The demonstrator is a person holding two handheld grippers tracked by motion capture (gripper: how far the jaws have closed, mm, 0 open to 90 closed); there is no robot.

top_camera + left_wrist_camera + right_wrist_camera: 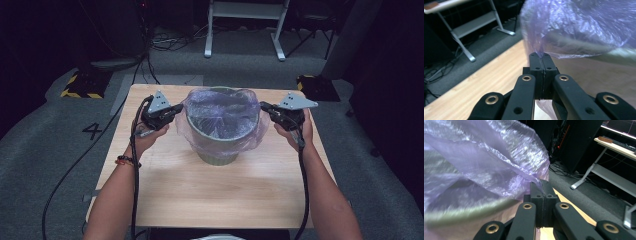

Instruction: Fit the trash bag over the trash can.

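Left gripper [179,108] and right gripper [263,106] each pinch the purple bin liner [222,107] at opposite sides of the green bin's [218,150] rim, jaws clamped tight on the film

The high view looks forward and down from above the person's side of the wooden table [200,200], far enough back to take in the whole tabletop, both forearms and the dark floor beyond. The left gripper view rides on the left gripper [540,56] and looks along its black jaws, very close to the purple bin liner [579,27], with the table edge and a white desk frame [471,27] behind. The right gripper view sits on the right gripper [540,183], equally close to the liner from the opposite side. All three views share the liner and the green bin [220,150] it covers.
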